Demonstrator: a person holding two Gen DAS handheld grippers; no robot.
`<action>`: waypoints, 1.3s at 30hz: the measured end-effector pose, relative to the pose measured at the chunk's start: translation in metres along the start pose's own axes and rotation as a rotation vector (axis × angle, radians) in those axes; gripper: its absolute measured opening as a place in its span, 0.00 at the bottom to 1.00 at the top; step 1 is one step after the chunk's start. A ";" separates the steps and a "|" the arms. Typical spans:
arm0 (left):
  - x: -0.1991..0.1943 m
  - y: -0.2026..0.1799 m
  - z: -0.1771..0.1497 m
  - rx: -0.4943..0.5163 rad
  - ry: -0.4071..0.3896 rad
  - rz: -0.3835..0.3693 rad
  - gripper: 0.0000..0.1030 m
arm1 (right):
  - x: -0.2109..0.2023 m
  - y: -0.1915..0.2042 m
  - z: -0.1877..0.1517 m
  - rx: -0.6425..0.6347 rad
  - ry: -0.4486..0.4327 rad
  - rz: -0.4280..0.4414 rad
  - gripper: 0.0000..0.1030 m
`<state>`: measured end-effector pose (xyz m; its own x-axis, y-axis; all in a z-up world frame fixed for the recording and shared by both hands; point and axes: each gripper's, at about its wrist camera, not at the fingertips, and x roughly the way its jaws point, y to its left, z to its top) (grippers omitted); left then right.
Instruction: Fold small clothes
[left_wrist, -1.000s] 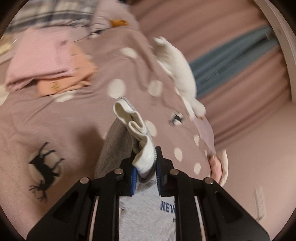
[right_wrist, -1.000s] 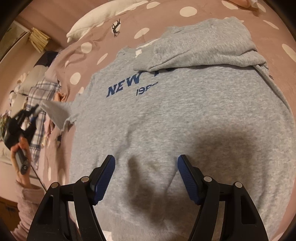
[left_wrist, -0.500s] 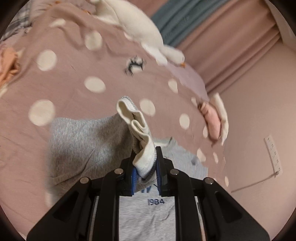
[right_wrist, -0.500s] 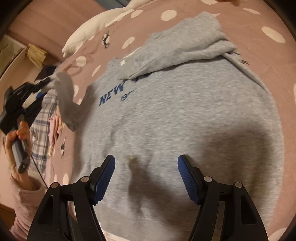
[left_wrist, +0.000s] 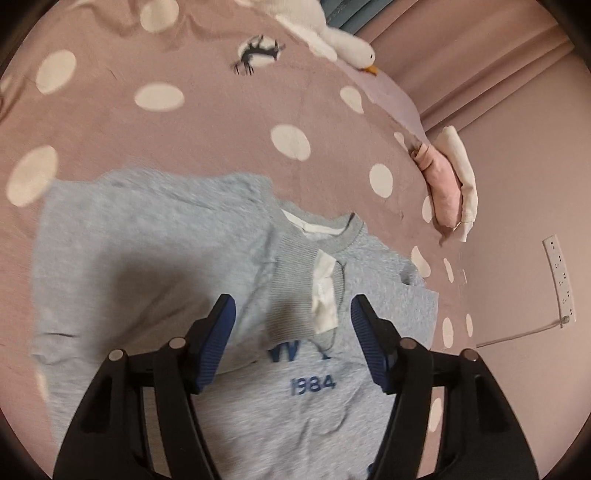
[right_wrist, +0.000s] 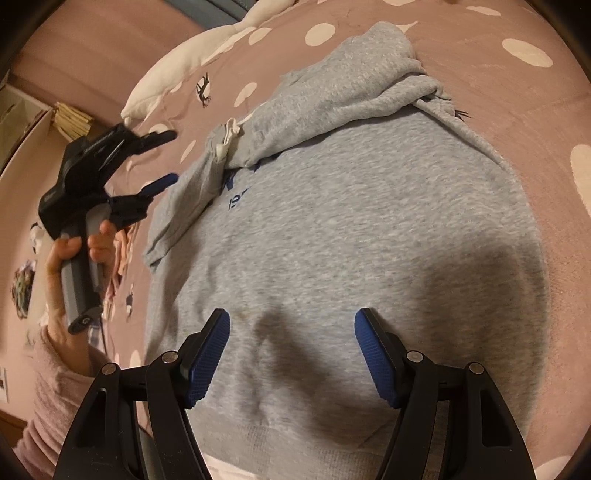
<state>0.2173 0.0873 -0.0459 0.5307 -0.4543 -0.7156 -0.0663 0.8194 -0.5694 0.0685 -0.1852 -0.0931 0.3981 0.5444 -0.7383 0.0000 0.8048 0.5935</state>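
Observation:
A grey sweatshirt (right_wrist: 351, 229) with blue lettering lies flat on the pink dotted bedspread (right_wrist: 517, 92). Both sleeves are folded in over its chest. The left sleeve (left_wrist: 155, 236) lies across the front, its ribbed cuff (left_wrist: 295, 273) and white lining over the lettering. My left gripper (left_wrist: 291, 332) is open and empty just above that cuff; it also shows in the right wrist view (right_wrist: 162, 158). My right gripper (right_wrist: 291, 347) is open and empty above the sweatshirt's lower body, near the hem.
A white goose plush (left_wrist: 332, 33) lies at the bed's far edge. Folded pink and cream clothes (left_wrist: 450, 184) sit by the wall. A power strip (left_wrist: 559, 280) is on the wall. More clothes (right_wrist: 122, 258) lie left of the sweatshirt.
My left gripper carried the left sleeve cuff across onto the sweatshirt's chest, then opened and let it go. The right gripper stayed open over the hem.

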 end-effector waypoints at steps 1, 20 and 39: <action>-0.008 0.003 -0.001 0.007 -0.012 -0.005 0.63 | -0.002 -0.003 -0.001 -0.001 0.000 0.000 0.68; -0.035 0.092 -0.023 -0.167 -0.019 -0.040 0.63 | 0.001 0.013 -0.004 -0.033 -0.008 -0.038 0.68; -0.050 0.135 -0.050 -0.173 -0.019 0.009 0.73 | 0.092 0.119 0.126 -0.210 -0.066 0.156 0.68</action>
<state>0.1397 0.2033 -0.1076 0.5451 -0.4390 -0.7142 -0.2145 0.7505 -0.6251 0.2207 -0.0686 -0.0502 0.4376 0.6545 -0.6165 -0.2534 0.7476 0.6139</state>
